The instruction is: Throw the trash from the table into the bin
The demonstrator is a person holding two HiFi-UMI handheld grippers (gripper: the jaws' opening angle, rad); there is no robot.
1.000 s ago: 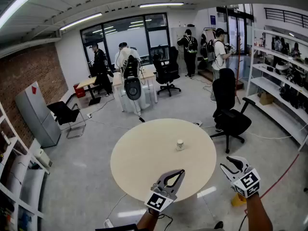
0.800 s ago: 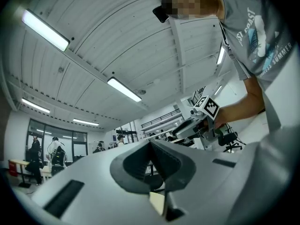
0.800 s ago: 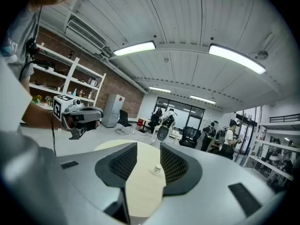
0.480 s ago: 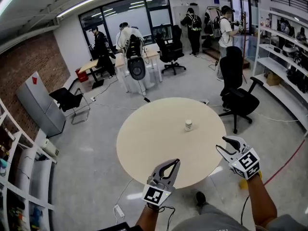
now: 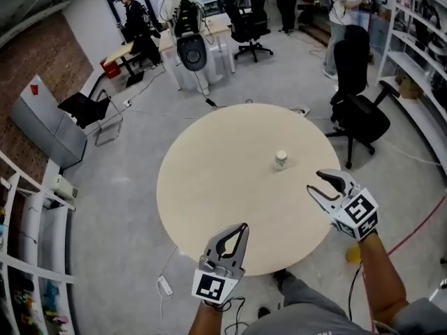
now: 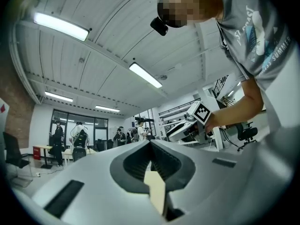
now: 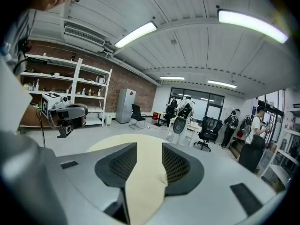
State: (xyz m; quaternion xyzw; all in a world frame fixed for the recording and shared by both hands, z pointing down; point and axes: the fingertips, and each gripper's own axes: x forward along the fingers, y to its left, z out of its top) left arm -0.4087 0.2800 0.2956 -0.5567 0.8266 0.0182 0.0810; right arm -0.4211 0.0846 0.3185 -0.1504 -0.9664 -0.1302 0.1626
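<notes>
I am looking down on the round beige table (image 5: 209, 187), which is taking up the middle of the head view and is standing on a grey floor (image 5: 119, 257). White shelving (image 5: 24, 257) is running along the left edge of the room, and a grey cabinet (image 5: 38, 121) is leaning against the brick wall beyond it. A black office chair (image 5: 363, 117) is standing just past the table's far right side, and several people (image 5: 140, 26) are gathering round desks at the far end. Coming to my own tools, the left gripper (image 5: 242, 227) is hovering over the near edge of the table with its jaws clenched, tips meeting and nothing caught between them. The right gripper (image 5: 313, 181) is hanging over the table's right side with its jaws released and standing apart; its own view is showing only bare table top in the gap. The piece of trash (image 5: 281, 160), a small white thing, is sitting on the right half of the table, near the right gripper's tips but not touching them, and well apart from the left gripper.
</notes>
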